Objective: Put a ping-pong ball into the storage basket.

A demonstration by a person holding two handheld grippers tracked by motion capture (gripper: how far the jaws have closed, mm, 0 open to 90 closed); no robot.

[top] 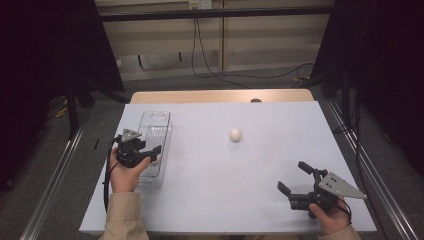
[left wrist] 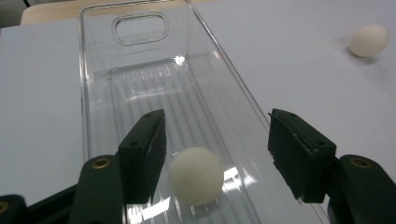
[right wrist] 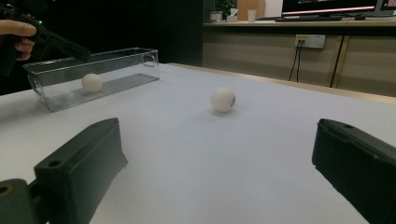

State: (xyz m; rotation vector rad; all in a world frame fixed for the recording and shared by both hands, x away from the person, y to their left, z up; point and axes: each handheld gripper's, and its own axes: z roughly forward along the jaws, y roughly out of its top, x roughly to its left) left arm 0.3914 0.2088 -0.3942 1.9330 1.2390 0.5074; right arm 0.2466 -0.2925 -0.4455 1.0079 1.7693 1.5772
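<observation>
White table [top: 210, 200], dark curtains either side. Left gripper [left wrist: 217, 154] hangs with jaws spread over the clear bin [left wrist: 100, 88]; one ball [left wrist: 196, 175] lies inside, between the jaws but ungripped. Right gripper [top: 296, 181] is also spread, empty. Second ball [top: 235, 134] sits mid-table. Recommend lifting the left gripper straight up, clear of the walls.

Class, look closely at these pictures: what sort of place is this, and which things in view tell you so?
Probably a lab or office workroom set up for recording. A white table stands between dark screens, cables run from a wall socket, and a monitor and keyboard sit on a desk behind.
</observation>
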